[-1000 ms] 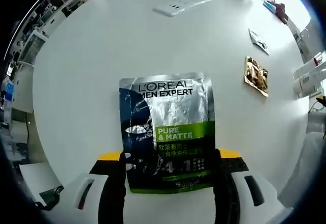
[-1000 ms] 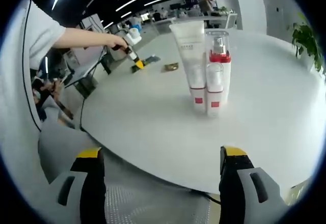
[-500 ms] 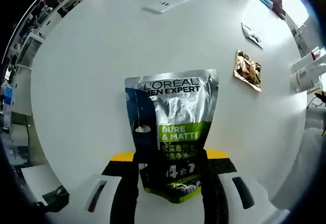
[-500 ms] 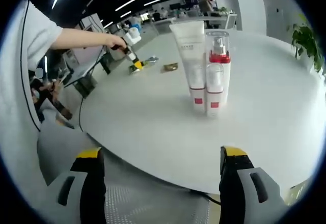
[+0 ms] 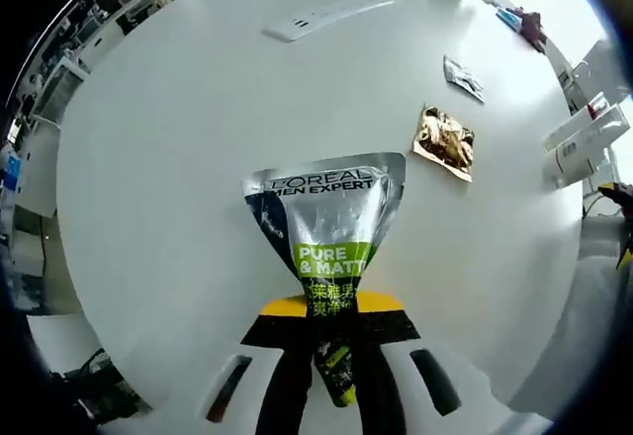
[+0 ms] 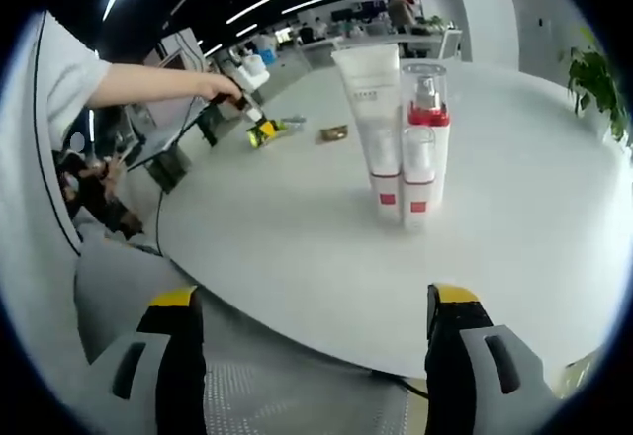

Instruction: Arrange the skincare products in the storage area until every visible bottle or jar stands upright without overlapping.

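The left claw is closed on the bottom edge of the L'Oreal sachet, which is pinched narrow between the jaws and spreads wide toward its top; the sachet seems to lie flat on the white surface, though whether the top edge touches it I cannot tell; to do this step well, I judge the grip should stay firm and low on the seam, and the lift should be slow, because a soft pouch folds easily and may slip out; it then needs a free place beside the other products, not on top of them; the right claw is open and holds nothing, hovering at the near edge of the surface; in front of it the white tube and the pump bottle with red collar stand upright, just beside each other, apparently touching; both are closed, so their contents are hidden; near the sachet lie a small gold packet and a grey packet, both flat and sealed
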